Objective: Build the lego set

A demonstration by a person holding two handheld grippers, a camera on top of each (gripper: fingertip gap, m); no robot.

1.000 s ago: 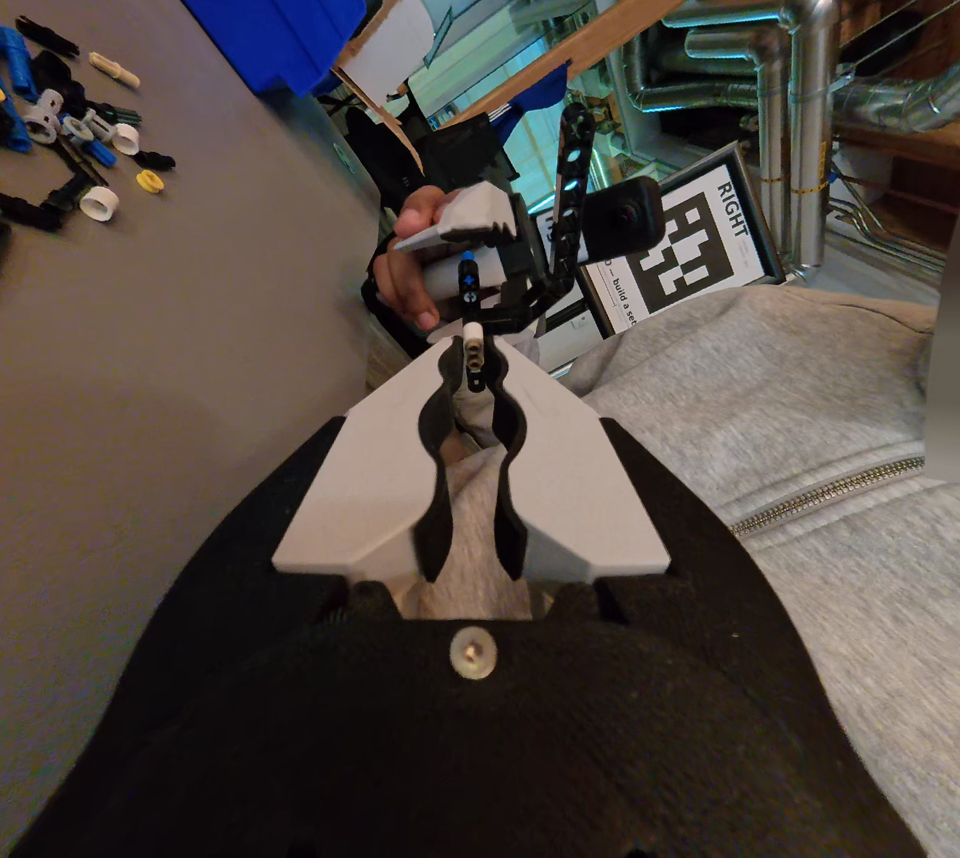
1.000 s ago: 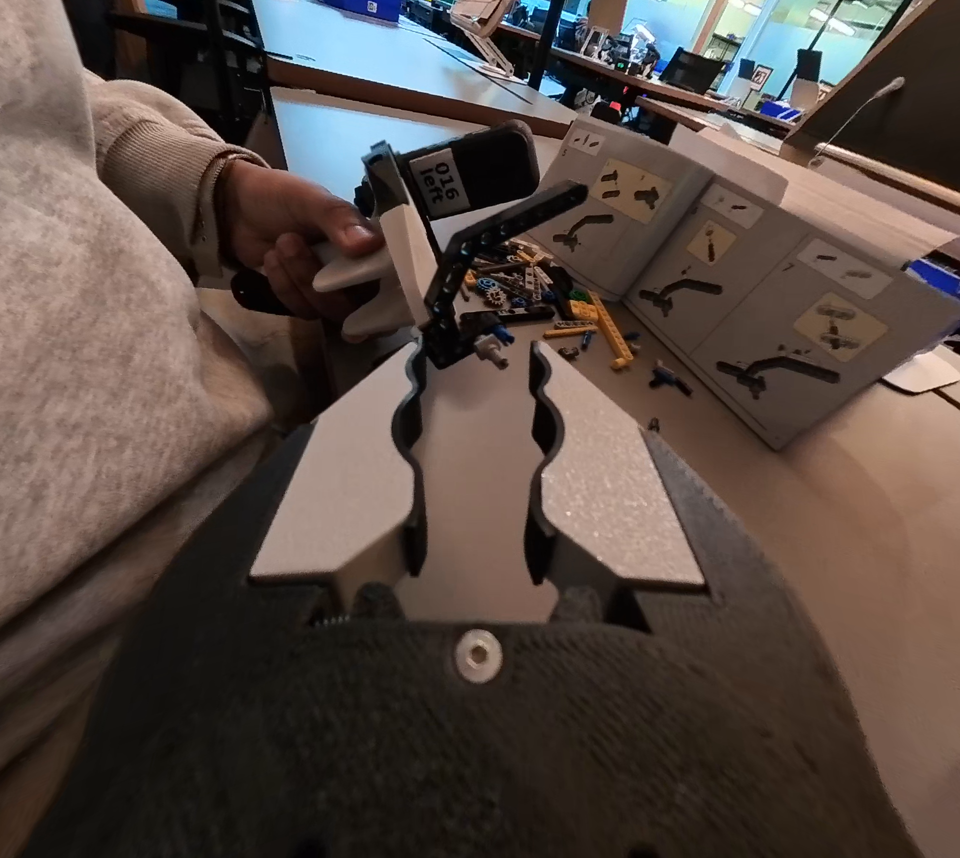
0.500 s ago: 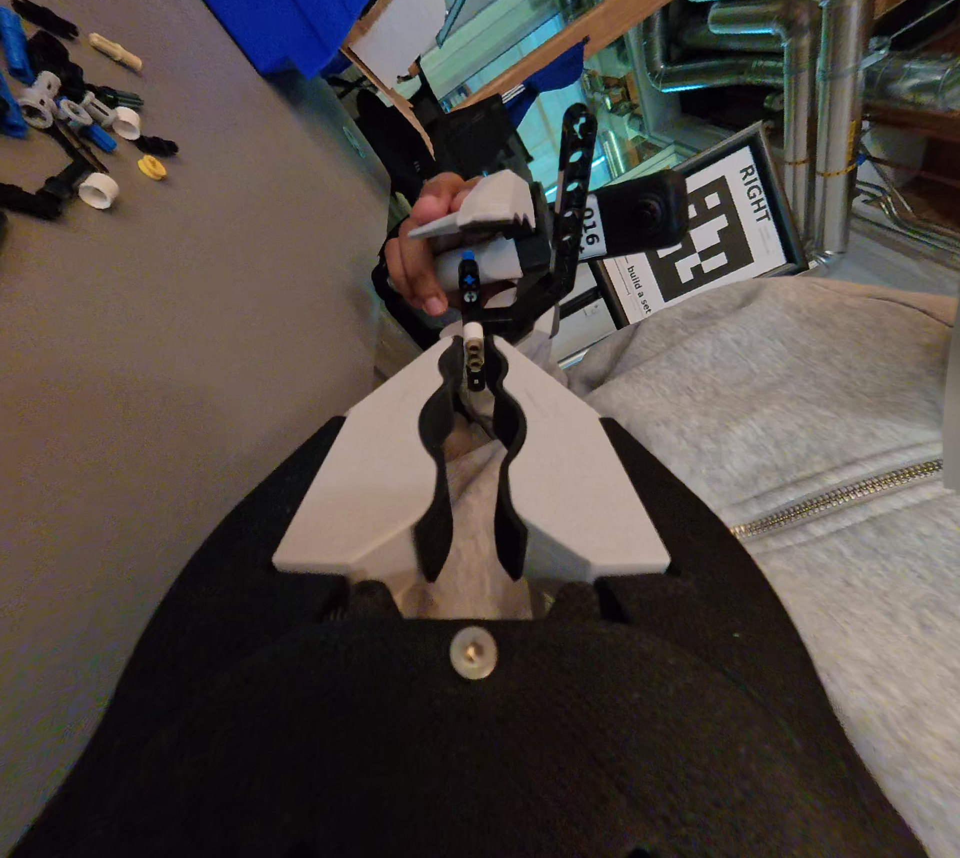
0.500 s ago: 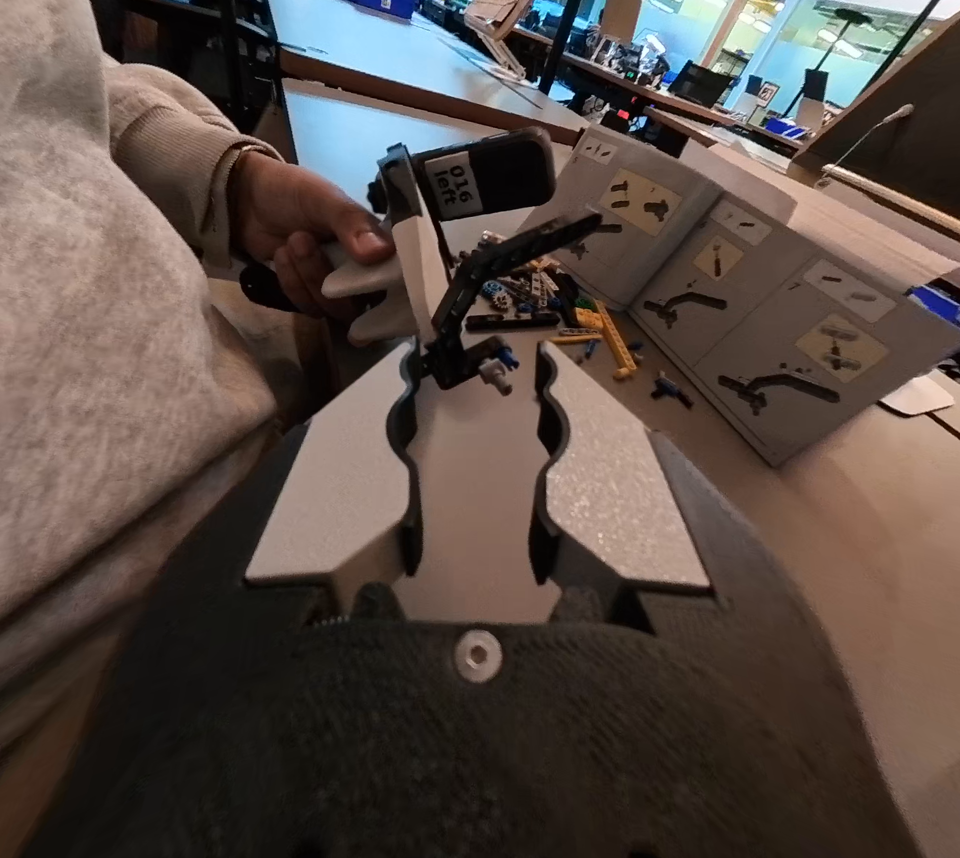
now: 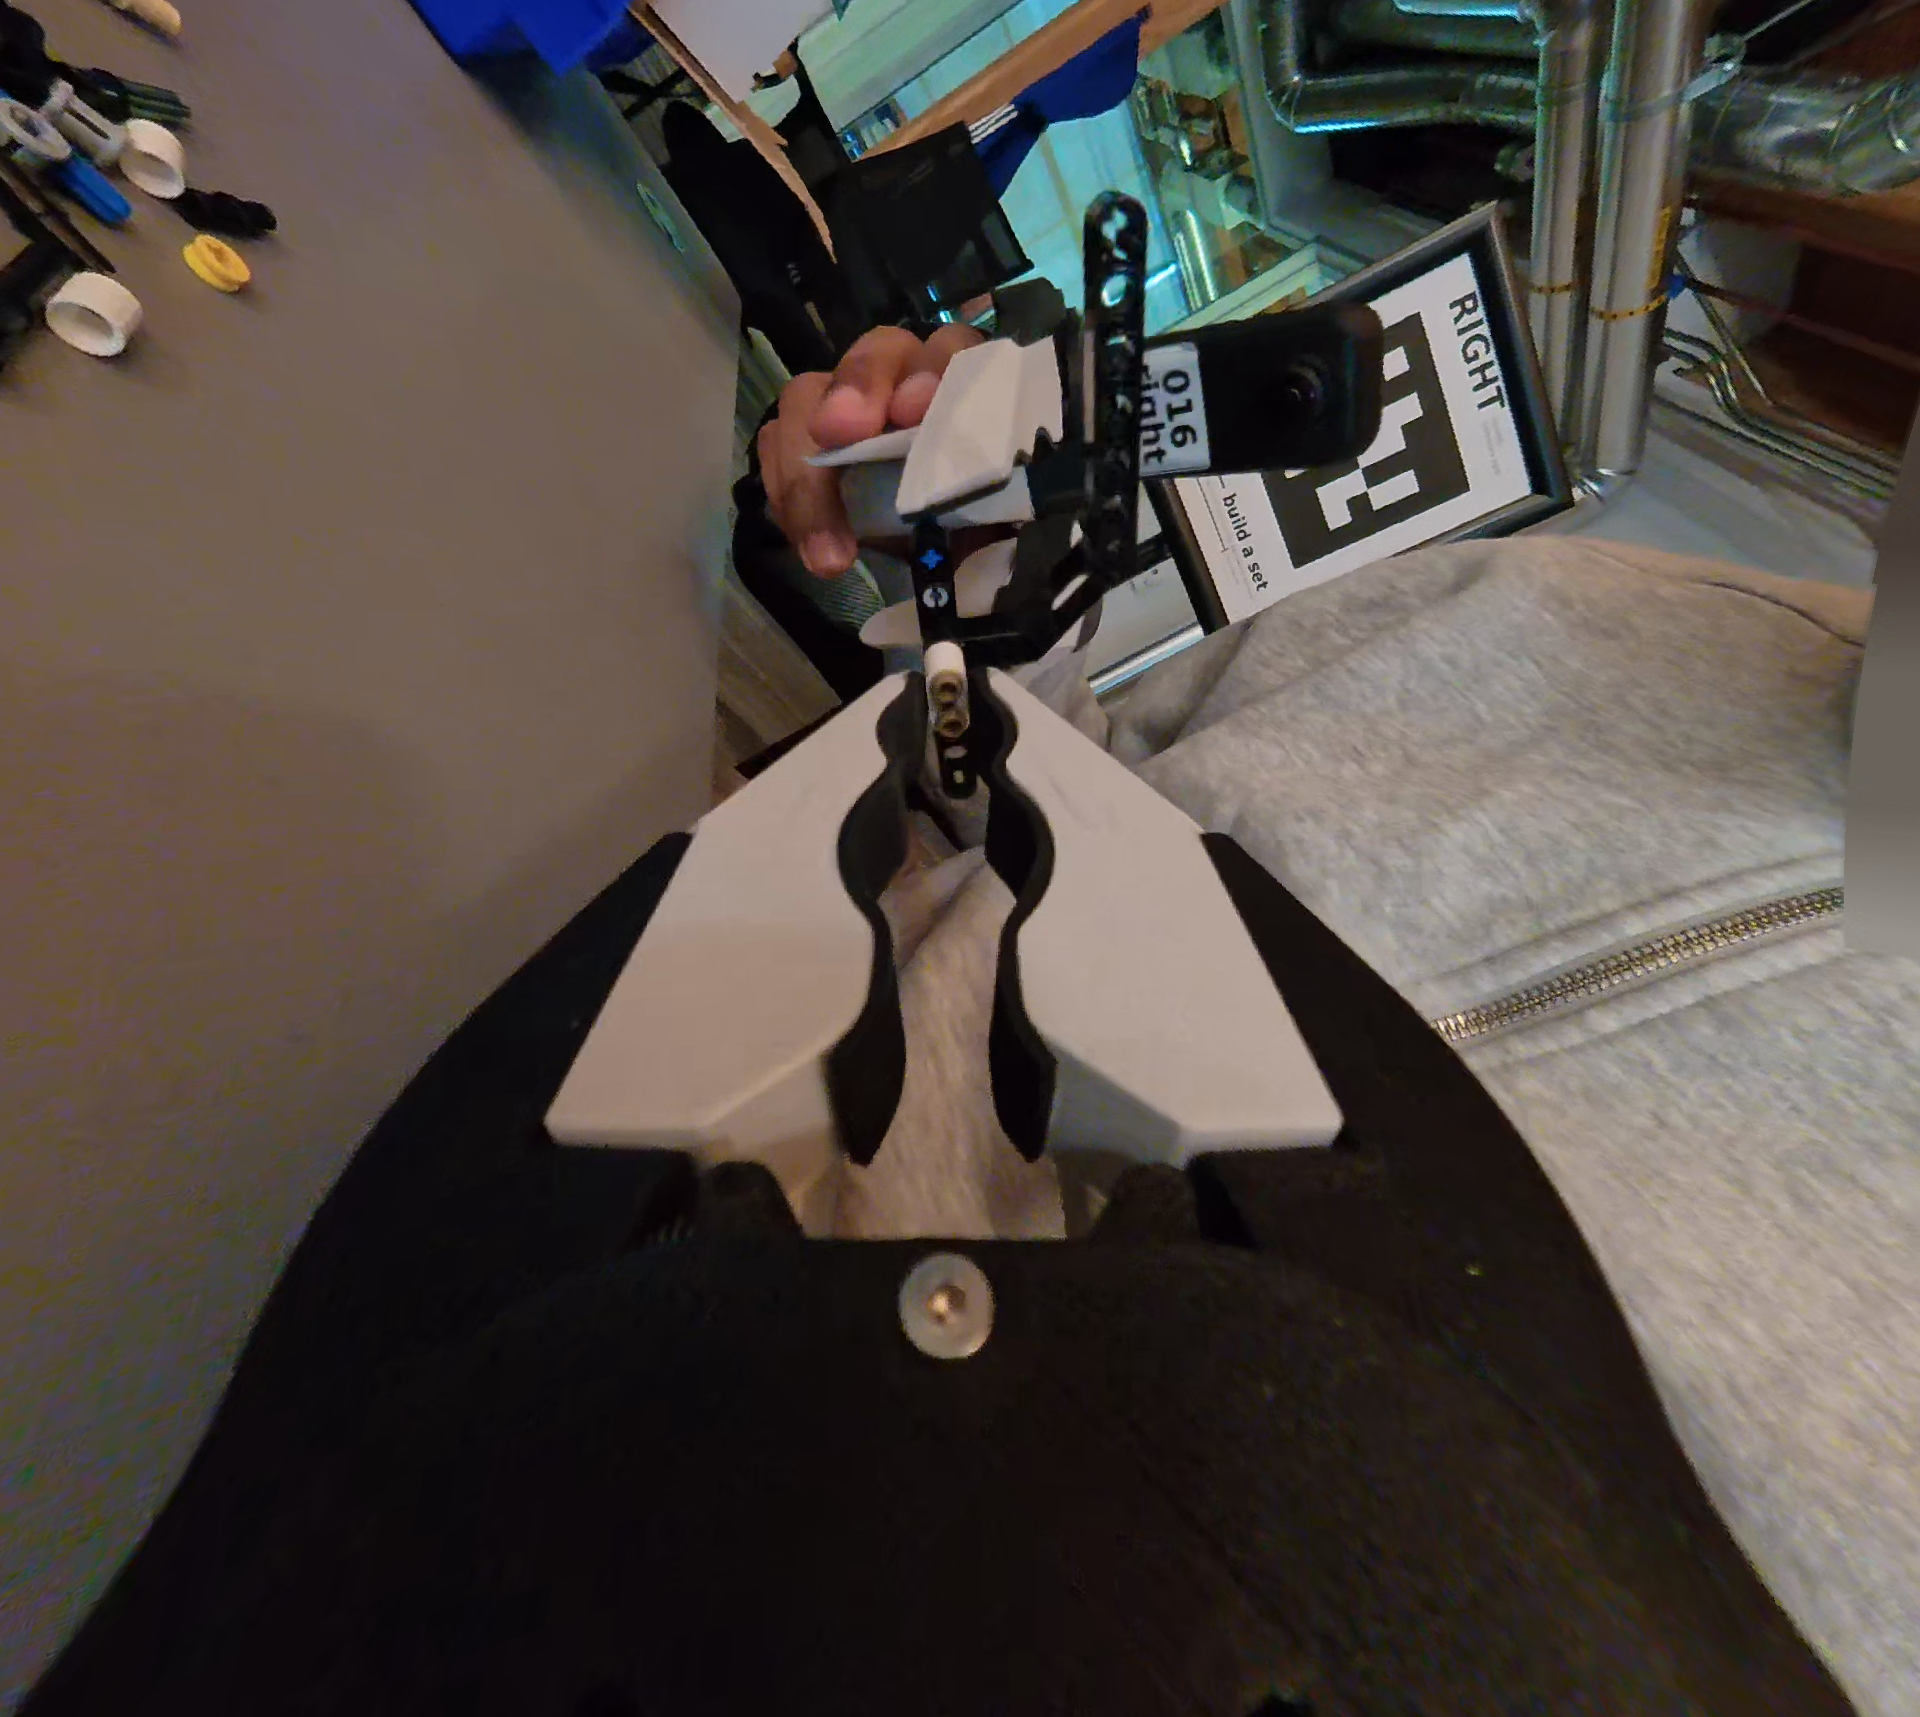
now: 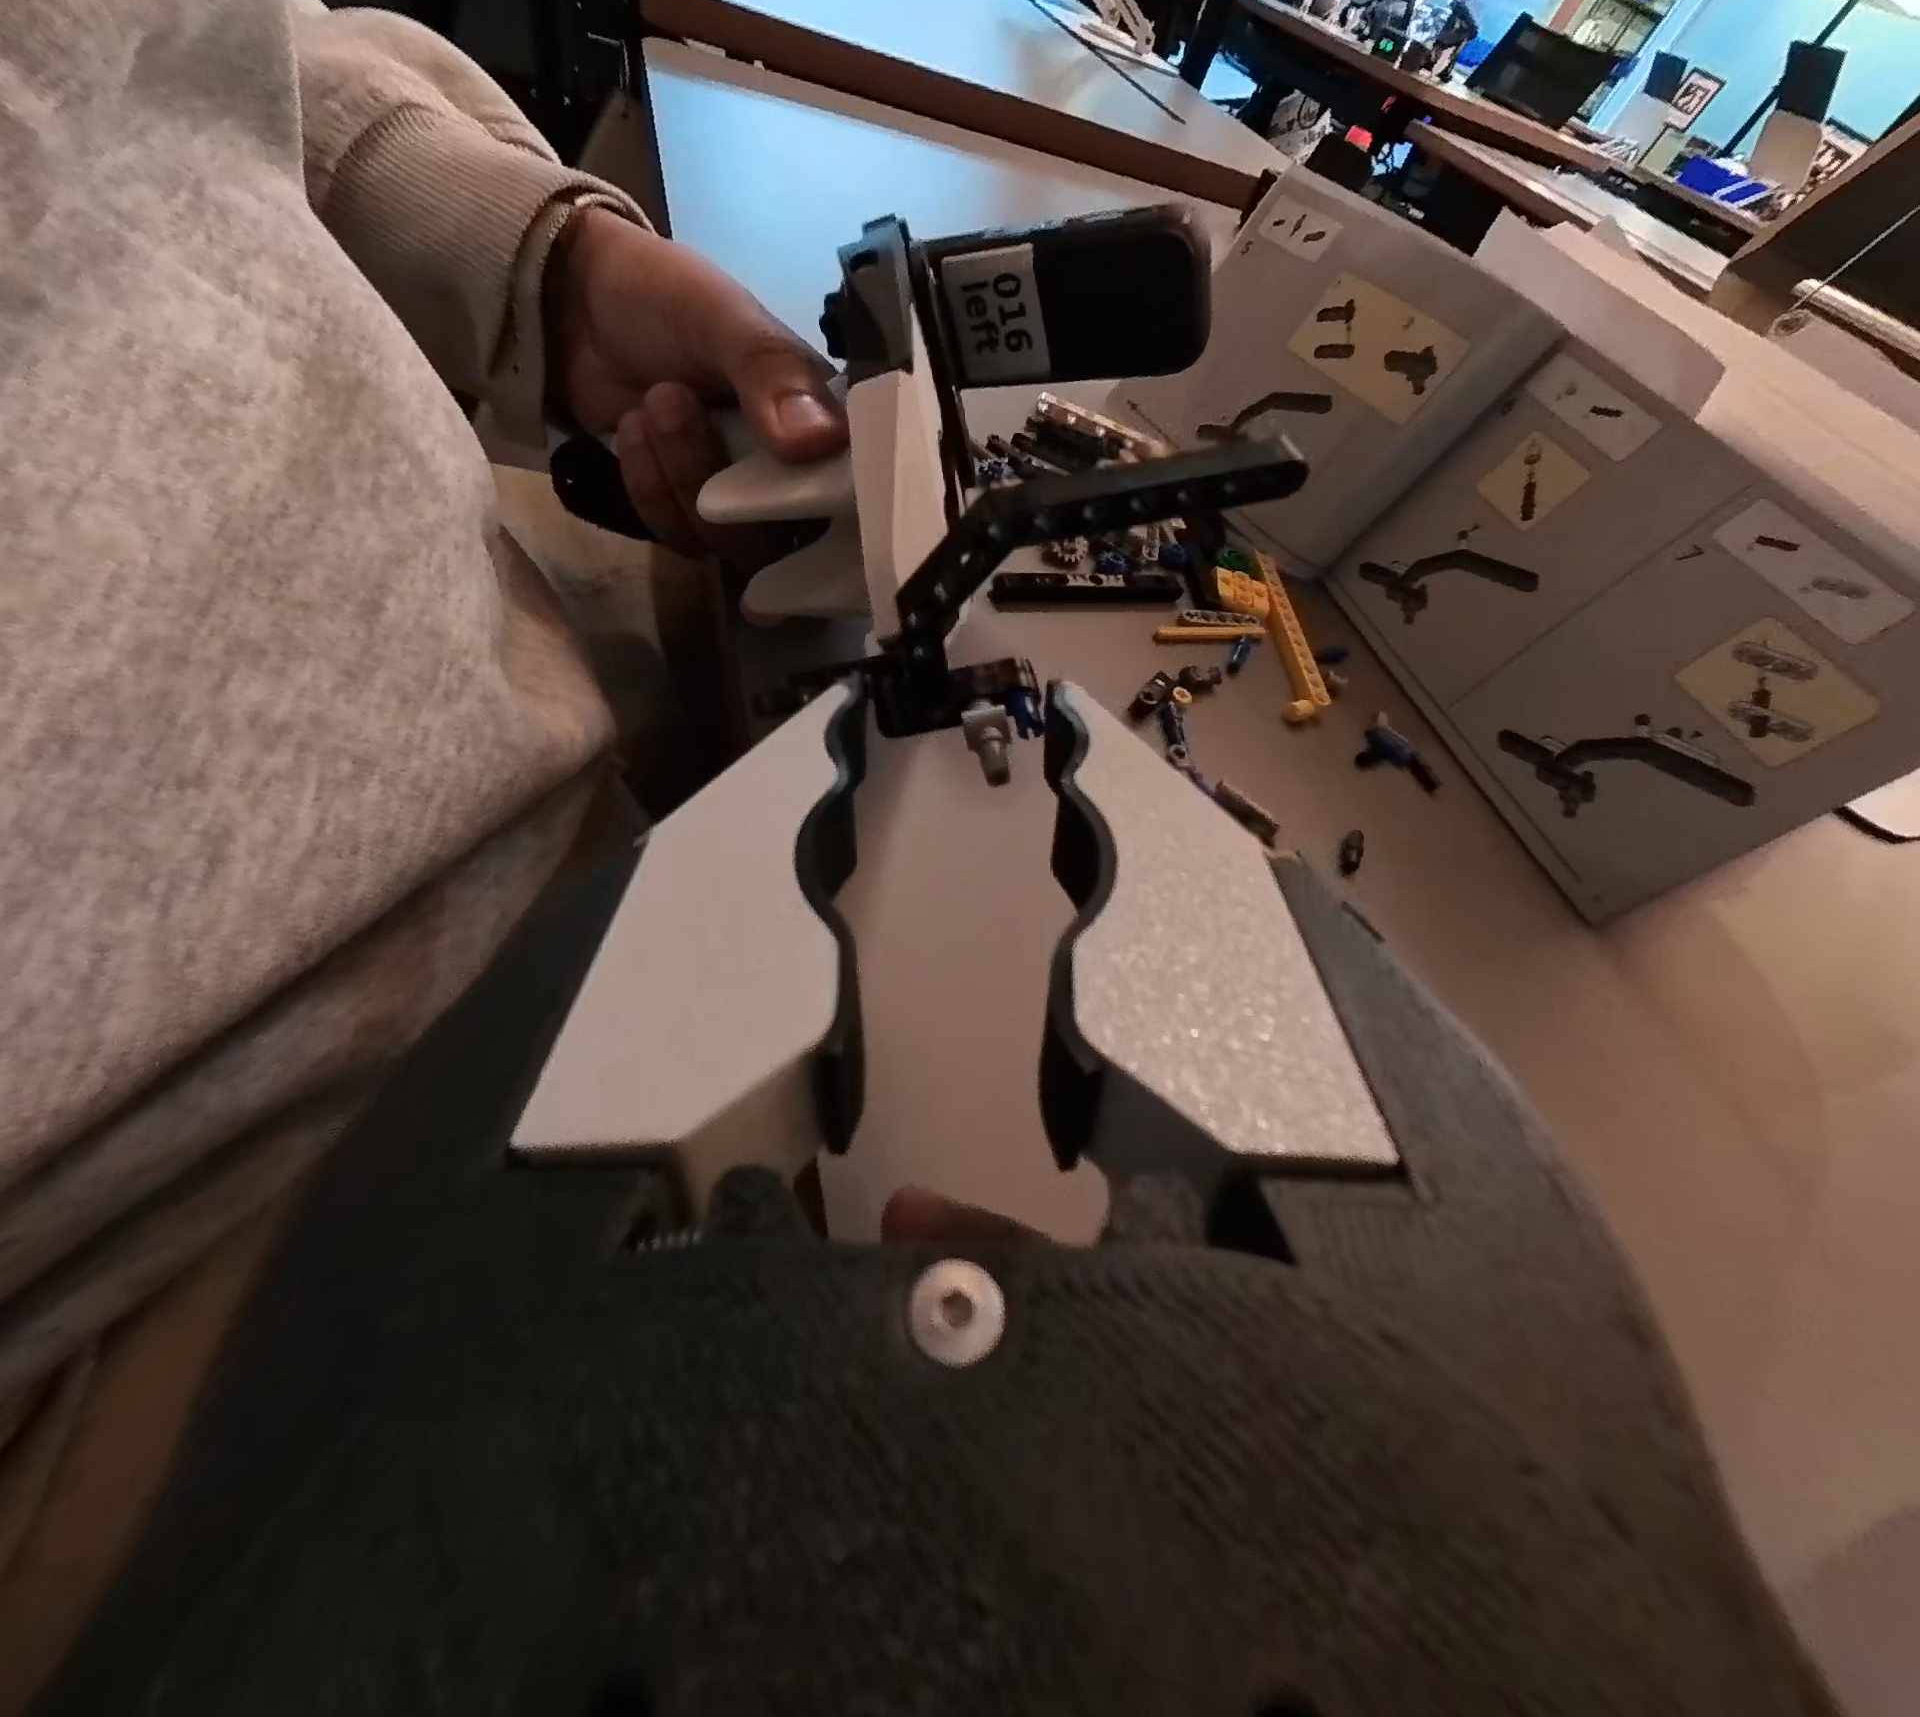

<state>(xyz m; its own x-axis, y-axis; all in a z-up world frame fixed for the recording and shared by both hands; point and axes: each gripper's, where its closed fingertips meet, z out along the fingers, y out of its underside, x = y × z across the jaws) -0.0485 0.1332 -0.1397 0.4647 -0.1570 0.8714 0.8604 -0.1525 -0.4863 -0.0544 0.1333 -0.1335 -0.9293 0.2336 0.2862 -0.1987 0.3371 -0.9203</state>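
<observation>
Lego work here centres on a small black Technic assembly of holed beams with a white pin and blue connectors [image 5: 951,628], held in mid-air at the middle of the left wrist view. The left gripper [image 5: 948,732] has its grey fingers pressed together on the assembly's lower black beam, while a long angled beam rises toward the upper centre, in front of the right gripper [image 5: 997,462] and the hand [image 5: 831,441] gripping it. Loose white, yellow and blue pieces [image 5: 114,213] lie on the grey table [image 5: 364,628] at upper left. In the right wrist view the assembly [image 6: 935,628] sits just beyond the right gripper's [image 6: 951,711] spread fingers, its bent beam reaching right above scattered yellow and black parts [image 6: 1247,618] and the open instruction booklet [image 6: 1558,628]. Judging by its build, the piece is light and stiff, but pin joints may pop apart; gripping a flat beam side seems safest.
</observation>
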